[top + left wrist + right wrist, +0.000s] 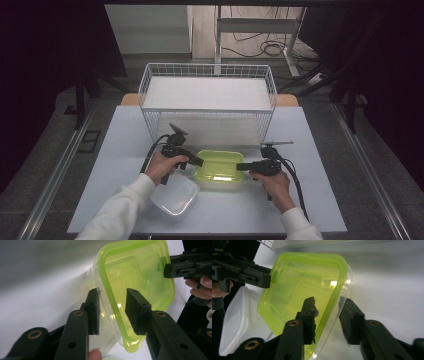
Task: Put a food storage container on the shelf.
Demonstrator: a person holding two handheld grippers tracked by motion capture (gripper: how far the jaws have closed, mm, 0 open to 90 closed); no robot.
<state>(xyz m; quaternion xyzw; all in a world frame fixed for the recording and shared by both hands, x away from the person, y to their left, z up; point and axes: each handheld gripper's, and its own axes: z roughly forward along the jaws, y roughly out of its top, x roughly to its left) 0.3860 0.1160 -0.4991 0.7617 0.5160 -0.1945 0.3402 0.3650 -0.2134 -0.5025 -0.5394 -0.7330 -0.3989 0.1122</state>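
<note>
A clear container with a lime-green lid [220, 167] rests at the middle of the white table. My left gripper [200, 161] is at its left end and my right gripper [240, 166] at its right end. In the left gripper view the container's edge [112, 277] runs between the two jaws of the left gripper [112, 293], one on the clear wall, one on the lid. The right gripper [325, 301] straddles the opposite edge of the container [297, 285] the same way. Each view shows the other gripper's tip at the far rim.
A second, frosted white container [175, 197] sits near the left hand at the front. A white wire rack [207, 92] with a shelf stands behind the green-lidded one. The table's bare surface [310, 200] extends to the right.
</note>
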